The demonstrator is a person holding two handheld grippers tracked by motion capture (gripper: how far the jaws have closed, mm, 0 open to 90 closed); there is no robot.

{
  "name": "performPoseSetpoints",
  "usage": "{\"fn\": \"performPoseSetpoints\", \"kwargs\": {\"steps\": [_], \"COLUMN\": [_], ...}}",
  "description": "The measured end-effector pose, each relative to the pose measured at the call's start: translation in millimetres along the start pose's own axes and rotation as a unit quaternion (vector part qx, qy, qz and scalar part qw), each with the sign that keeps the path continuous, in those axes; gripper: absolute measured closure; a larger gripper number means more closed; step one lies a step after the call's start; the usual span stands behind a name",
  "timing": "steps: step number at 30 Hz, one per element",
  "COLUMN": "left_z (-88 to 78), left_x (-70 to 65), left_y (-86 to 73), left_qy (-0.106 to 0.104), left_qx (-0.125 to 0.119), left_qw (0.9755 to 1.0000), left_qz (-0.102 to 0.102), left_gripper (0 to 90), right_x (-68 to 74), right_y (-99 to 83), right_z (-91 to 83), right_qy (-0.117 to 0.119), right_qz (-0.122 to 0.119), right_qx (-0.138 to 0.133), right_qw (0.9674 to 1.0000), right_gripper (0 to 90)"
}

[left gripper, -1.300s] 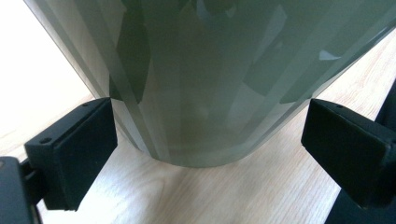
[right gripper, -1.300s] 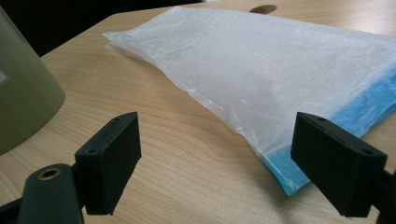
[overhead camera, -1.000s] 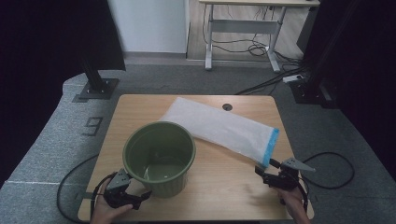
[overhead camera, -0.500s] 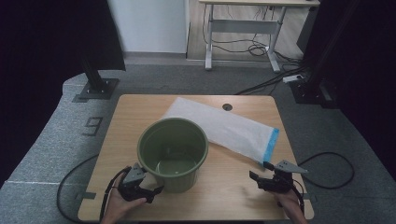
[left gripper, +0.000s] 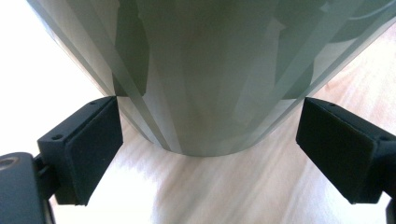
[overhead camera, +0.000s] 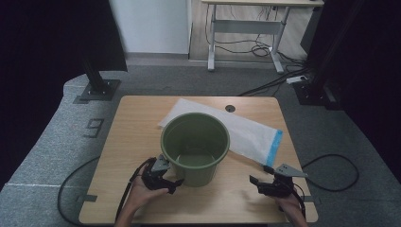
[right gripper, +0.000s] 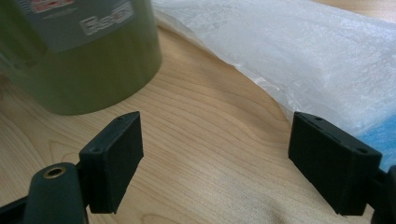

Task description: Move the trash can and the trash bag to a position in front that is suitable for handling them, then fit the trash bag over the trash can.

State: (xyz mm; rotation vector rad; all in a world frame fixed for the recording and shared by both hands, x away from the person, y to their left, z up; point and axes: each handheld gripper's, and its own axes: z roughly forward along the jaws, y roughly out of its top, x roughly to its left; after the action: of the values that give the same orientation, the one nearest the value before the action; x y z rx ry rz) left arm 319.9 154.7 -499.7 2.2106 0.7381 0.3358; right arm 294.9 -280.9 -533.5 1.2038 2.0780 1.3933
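Green bucket (overhead camera: 195,146) stands upright at the middle of the high view, a little below centre, on the wooden table (overhead camera: 137,127). Its open mouth faces up and its inside looks bare. In the left gripper view its tapering wall (left gripper: 205,70) takes up the upper and middle frame, the base resting on the wood near the lower centre. In the right gripper view its lower wall shows at the upper left, with a grey label (right gripper: 84,21) on it.

Behind the bucket, a white plastic bag (overhead camera: 246,132) lies flat, running from the upper middle of the table toward the right; its far end carries a blue strip (overhead camera: 274,146). The bucket's rim overlaps the bag's near edge in the high view. In the right gripper view the bag (right gripper: 299,51) fills the upper right, with a bit of blue at the right edge.

At the lower left of the high view, the left gripper (overhead camera: 165,178) sits just beside the bucket's base, held by a hand (overhead camera: 142,194). Its jaws stand wide apart, one on each side of the bucket's foot; whether they touch the wall I cannot tell.

At the lower right, the right gripper (overhead camera: 265,182) is well apart from the bucket, its jaws spread with nothing but bare wood between them.
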Motion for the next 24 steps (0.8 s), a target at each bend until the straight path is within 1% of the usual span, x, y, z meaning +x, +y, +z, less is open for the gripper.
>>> {"fn": "performPoseSetpoints", "kwargs": {"steps": [3, 5, 9, 12, 15, 18, 20, 24], "left_z": [5.8, 6.2, -1.0, -11.5, -20.6, -24.6, -25.8, -29.6], "left_x": [-1.6, -2.7, -1.7, 1.0, 5.0, 10.7, 12.7, 15.1], "left_y": [4.7, 3.7, -3.3, -8.9, -16.0, -23.2, -25.8, -27.1], "left_qy": [0.007, 0.013, 0.05, 0.051, 0.057, 0.065, 0.076, 0.083], "left_qx": [0.0, -0.001, 0.008, -0.001, -0.01, -0.007, -0.006, -0.008], "left_qw": [1.0, 0.9999, 0.9987, 0.9985, 0.9979, 0.997, 0.9962, 0.9955], "left_qz": [-0.001, 0.0, -0.008, -0.018, -0.028, -0.041, -0.042, -0.045], "left_gripper": [7.4, 8.1, 11.1, 11.0, 11.2, 12.1, 14.1, 14.3], "right_x": [0.5, 0.8, 1.0, 3.4, 5.3, 7.5, 8.5, 11.1], "right_y": [-0.3, -0.6, -1.5, -0.8, 0.1, 0.9, 0.1, 0.1], "right_z": [-0.6, -1.3, -2.0, -2.5, -2.0, 0.2, 3.0, 9.4], "right_qy": [-0.001, -0.002, -0.001, 0.006, 0.005, -0.002, -0.005, -0.014], "right_qz": [0.0, -0.001, -0.005, -0.015, -0.022, -0.031, -0.037, -0.049], "right_qx": [0.0, 0.0, 0.0, -0.007, -0.008, -0.007, -0.004, 0.007], "right_qw": [1.0, 1.0, 1.0, 0.9998, 0.9997, 0.9995, 0.9993, 0.9987], "right_gripper": [17.3, 17.4, 17.4, 17.4, 17.4, 17.4, 17.4, 17.6]}}
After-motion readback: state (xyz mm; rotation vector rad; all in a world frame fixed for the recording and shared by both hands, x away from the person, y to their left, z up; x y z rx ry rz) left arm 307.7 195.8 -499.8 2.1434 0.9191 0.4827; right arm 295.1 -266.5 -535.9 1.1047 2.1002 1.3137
